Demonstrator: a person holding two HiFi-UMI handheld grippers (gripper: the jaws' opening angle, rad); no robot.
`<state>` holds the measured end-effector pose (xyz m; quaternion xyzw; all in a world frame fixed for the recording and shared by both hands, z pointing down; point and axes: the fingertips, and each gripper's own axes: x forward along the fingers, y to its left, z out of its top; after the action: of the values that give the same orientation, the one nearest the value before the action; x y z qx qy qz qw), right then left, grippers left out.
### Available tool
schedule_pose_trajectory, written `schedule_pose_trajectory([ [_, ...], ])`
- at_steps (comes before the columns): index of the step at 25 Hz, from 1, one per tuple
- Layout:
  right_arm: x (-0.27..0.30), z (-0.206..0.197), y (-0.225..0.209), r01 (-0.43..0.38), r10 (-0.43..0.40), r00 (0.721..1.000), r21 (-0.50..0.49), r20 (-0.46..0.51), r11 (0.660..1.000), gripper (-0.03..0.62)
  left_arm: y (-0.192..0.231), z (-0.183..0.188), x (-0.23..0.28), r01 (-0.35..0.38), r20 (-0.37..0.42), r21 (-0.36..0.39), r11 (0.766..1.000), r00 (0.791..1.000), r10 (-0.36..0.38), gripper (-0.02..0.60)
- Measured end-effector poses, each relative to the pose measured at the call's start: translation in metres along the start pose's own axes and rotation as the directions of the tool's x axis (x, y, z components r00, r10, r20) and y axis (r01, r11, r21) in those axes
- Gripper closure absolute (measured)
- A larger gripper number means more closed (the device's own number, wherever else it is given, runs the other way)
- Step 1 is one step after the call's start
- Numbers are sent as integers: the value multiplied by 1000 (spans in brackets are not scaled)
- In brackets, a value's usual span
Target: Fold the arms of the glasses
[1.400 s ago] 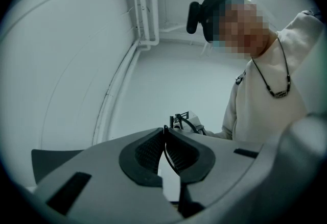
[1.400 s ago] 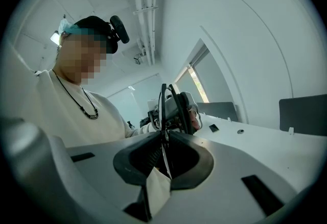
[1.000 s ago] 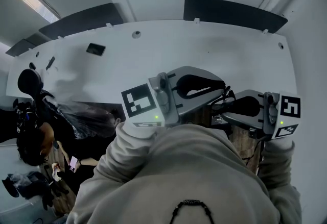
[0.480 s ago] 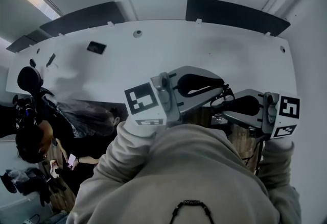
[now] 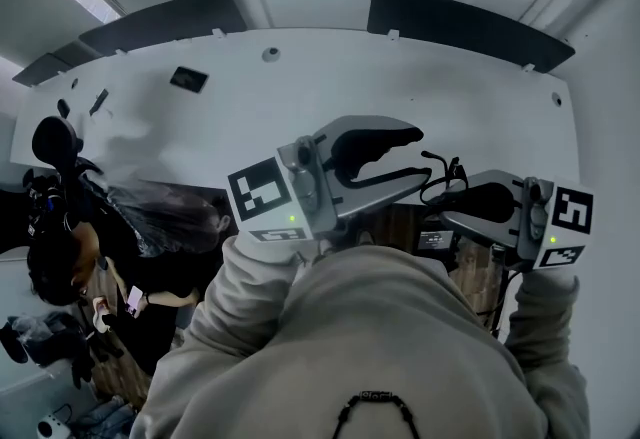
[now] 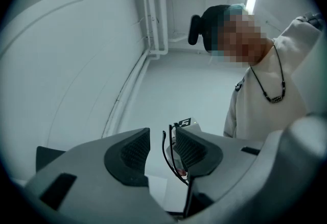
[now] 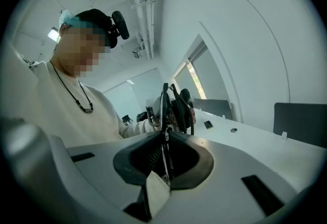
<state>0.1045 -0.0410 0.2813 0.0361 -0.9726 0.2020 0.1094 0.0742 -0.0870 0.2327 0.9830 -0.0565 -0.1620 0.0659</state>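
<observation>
Left gripper (image 5: pixel 421 155) first: from the head view we see its jaws spread, having just been opening. The right gripper (image 5: pixel 446 212) sits just beside it, nearly tip to tip. The glasses (image 5: pixel 433 189) show only as thin black wire between the two tips. Beyond them the white table (image 5: pixel 300 97) lies mostly bare out to its curved far edge, giving open room ahead. In the left gripper view, the left gripper (image 6: pixel 159 142) has its pads well apart. The wire of the glasses (image 6: pixel 165 152) stands in the gap, close to the right-hand pad and clear of the other. In the right gripper view, the right gripper (image 7: pixel 164 155) is pinched on the glasses (image 7: pixel 164 105), which rise upright from its jaws. Only this view shows us that grip plainly.
</observation>
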Motion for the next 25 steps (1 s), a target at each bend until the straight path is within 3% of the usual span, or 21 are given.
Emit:
schedule_pose_trajectory([
  [8, -26, -23, -51, 130, -133, 985, -30, -109, 991, 534, 12, -29, 2, -86, -50, -43, 995, 995, 83, 448],
  [10, -27, -34, -67, 169, -173, 974, -40, -146, 985, 534, 22, -40, -7, -145, -64, -59, 988, 988, 142, 519],
  [12, -29, -46, -83, 203, -207, 960, -39, -187, 978, 534, 32, -47, -15, -203, -58, -87, 975, 978, 198, 562],
  [19, -28, -99, -140, 288, -290, 895, -55, -340, 956, 534, 42, -58, -31, -303, -70, -112, 946, 952, 297, 575],
  [21, -25, -119, -162, 315, -318, 864, -74, -391, 946, 534, 43, -63, -35, -331, -92, -109, 937, 942, 322, 575],
  [25, -17, -183, -214, 362, -380, 747, -146, -545, 921, 534, 40, -66, -48, -381, -117, -102, 919, 922, 369, 575],
])
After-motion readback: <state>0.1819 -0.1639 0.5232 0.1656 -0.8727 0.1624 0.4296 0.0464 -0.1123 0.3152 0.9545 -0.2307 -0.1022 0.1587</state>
